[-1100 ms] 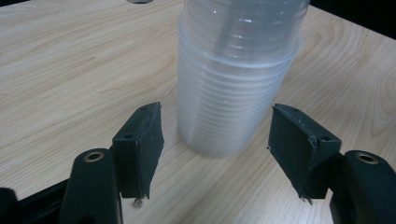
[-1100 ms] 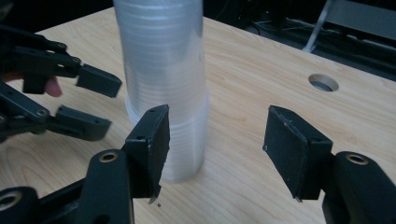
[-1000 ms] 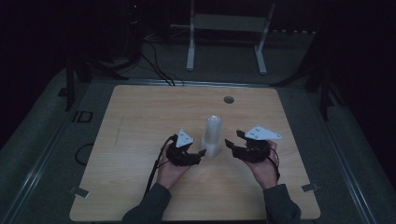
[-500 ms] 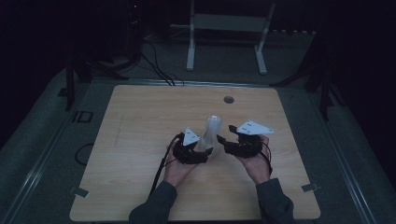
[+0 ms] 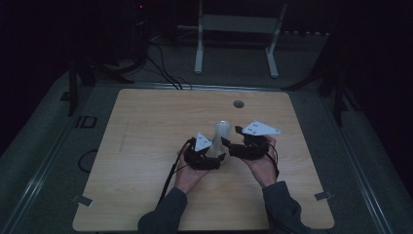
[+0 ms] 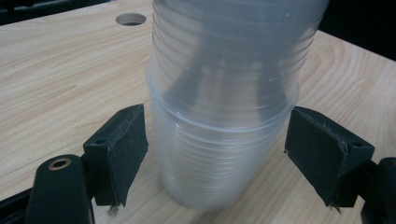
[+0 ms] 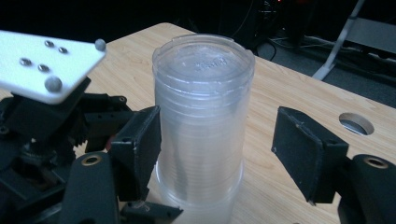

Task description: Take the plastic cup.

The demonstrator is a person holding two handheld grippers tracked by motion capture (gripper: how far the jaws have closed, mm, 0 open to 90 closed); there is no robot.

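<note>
The stack of clear plastic cups (image 5: 220, 138) is seen upright on the tabletop (image 5: 146, 126) at frame centre, undivided. The left gripper (image 6: 212, 154), its jaws just opened, brackets the lower cups without contact. The right gripper (image 7: 219, 154) is likewise spread around the upper stack, gripping nothing; separation is judged outstanding.

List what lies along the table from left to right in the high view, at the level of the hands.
Left gripper, jaws open → stack of clear plastic cups, upright on the table → right gripper, jaws open → the person's right hand.
</note>
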